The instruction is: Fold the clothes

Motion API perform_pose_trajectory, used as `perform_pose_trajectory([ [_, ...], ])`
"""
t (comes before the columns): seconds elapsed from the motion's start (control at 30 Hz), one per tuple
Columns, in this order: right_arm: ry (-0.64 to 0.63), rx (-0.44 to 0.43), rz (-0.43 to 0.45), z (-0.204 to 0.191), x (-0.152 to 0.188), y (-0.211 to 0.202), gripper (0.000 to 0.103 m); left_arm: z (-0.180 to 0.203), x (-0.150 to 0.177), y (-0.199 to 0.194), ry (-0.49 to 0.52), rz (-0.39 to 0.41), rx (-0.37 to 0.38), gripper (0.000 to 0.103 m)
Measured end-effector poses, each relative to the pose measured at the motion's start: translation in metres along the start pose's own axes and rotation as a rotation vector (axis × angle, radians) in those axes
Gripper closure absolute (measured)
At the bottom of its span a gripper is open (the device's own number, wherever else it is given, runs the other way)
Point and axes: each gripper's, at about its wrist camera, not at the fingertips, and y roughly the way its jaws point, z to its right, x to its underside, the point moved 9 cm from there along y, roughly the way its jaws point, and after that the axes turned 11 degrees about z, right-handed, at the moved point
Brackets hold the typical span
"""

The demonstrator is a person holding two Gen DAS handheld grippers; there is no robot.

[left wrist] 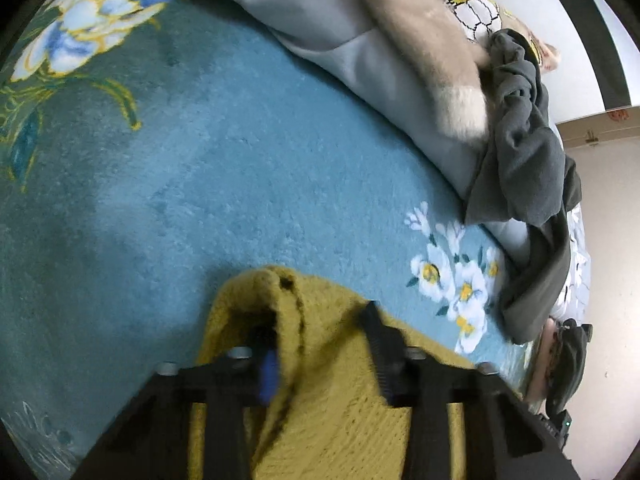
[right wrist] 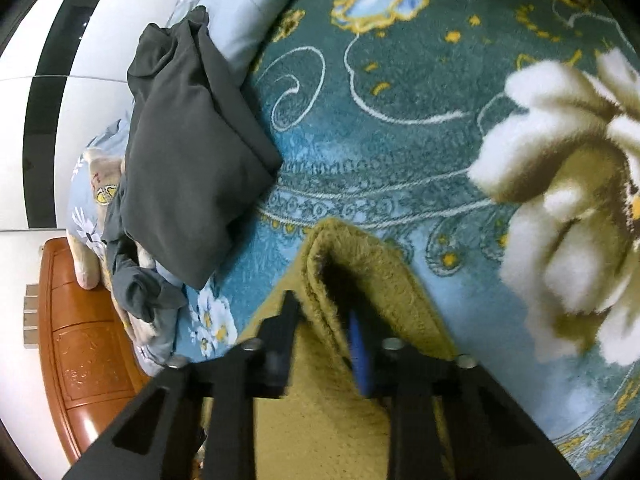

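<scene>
A mustard-yellow fuzzy knit garment (left wrist: 332, 392) lies on a blue floral blanket (left wrist: 200, 180). My left gripper (left wrist: 320, 328) is shut on a bunched fold of it; fabric covers the left finger. In the right wrist view my right gripper (right wrist: 324, 316) is shut on another fold of the same garment (right wrist: 360, 264), held above the blanket (right wrist: 380, 160). A white and olive fuzzy part (right wrist: 568, 200) hangs blurred at the right.
A pile of clothes lies along the blanket's far side: a dark grey garment (left wrist: 532, 184) (right wrist: 188, 152), a light grey one (left wrist: 340, 24) and a beige furry one (left wrist: 424, 40). A wooden headboard (right wrist: 84, 352) and a white wall (right wrist: 24, 280) are at the left.
</scene>
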Motion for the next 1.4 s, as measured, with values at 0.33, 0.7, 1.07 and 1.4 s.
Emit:
perform_pose_trajectory([
  [0.33, -0.033, -0.175, 0.12, -0.051, -0.037, -0.03, 0.096, 0.057, -0.041, -0.024, -0.006, 0.1, 0.169, 0.095],
  [0.7, -0.032, -0.167, 0.181, -0.074, -0.072, -0.033, 0.089, 0.091, -0.076, 0.014, -0.052, 0.082, 0.165, 0.09],
  [1.07, 0.036, -0.006, 0.049, -0.013, 0.006, -0.022, 0.053, 0.037, 0.015, -0.027, -0.029, 0.003, 0.092, 0.045],
  [1.4, 0.122, 0.007, 0.012, -0.004, 0.037, 0.001, 0.089, 0.043, 0.051, 0.005, -0.07, -0.035, 0.046, 0.075],
])
